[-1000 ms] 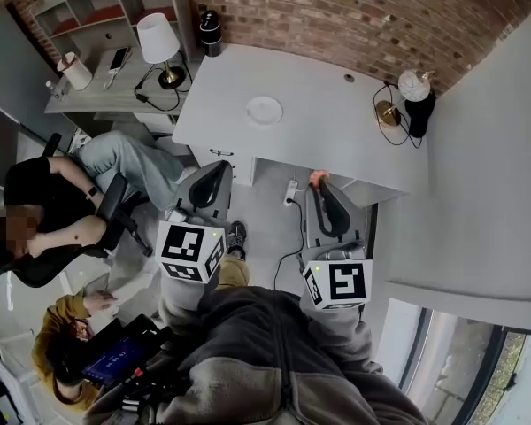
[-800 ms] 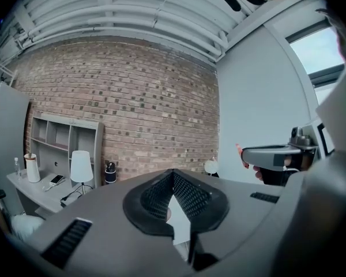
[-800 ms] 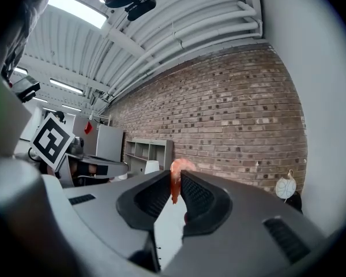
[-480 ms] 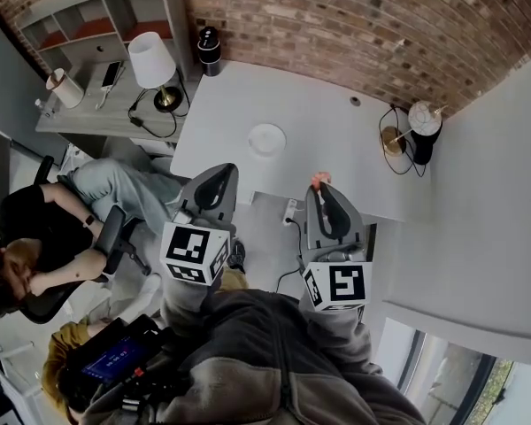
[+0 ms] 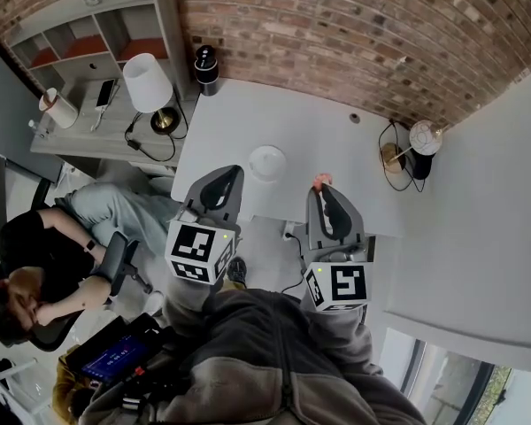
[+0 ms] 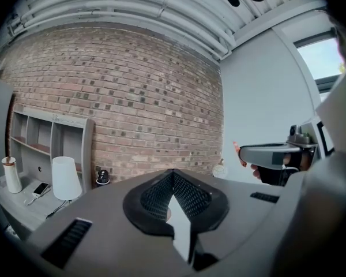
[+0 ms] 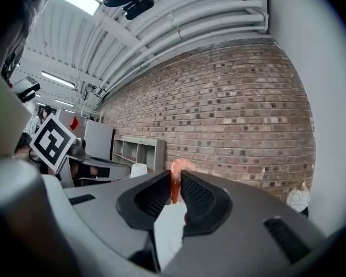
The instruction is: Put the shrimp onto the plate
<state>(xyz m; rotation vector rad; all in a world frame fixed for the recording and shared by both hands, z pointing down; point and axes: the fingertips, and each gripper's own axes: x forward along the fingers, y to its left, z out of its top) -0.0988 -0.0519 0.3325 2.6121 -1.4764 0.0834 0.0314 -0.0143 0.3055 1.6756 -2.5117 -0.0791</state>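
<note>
A small white plate [image 5: 267, 163] lies on the grey table [image 5: 345, 149], near its front edge. My right gripper [image 5: 319, 188] is shut on an orange-pink shrimp [image 5: 318, 181], held in the air at the table's front edge, right of the plate. In the right gripper view the shrimp [image 7: 176, 176] sticks up from between the jaws of the right gripper [image 7: 175, 183]. My left gripper [image 5: 227, 175] hovers just left of the plate with its jaws together and nothing in them. The left gripper view shows its tips [image 6: 173, 175] meeting, with the right gripper [image 6: 271, 153] off to the side.
A black speaker [image 5: 206, 63] stands at the table's back left corner. A round lamp [image 5: 422, 140] with cables sits at the right end. A white-shaded lamp [image 5: 148, 82] is on the side desk to the left. A person [image 5: 44, 255] sits in a chair lower left.
Both grippers have moved forward and now reach the table's front edge, either side of the plate. The shrimp stays in the right gripper.
</note>
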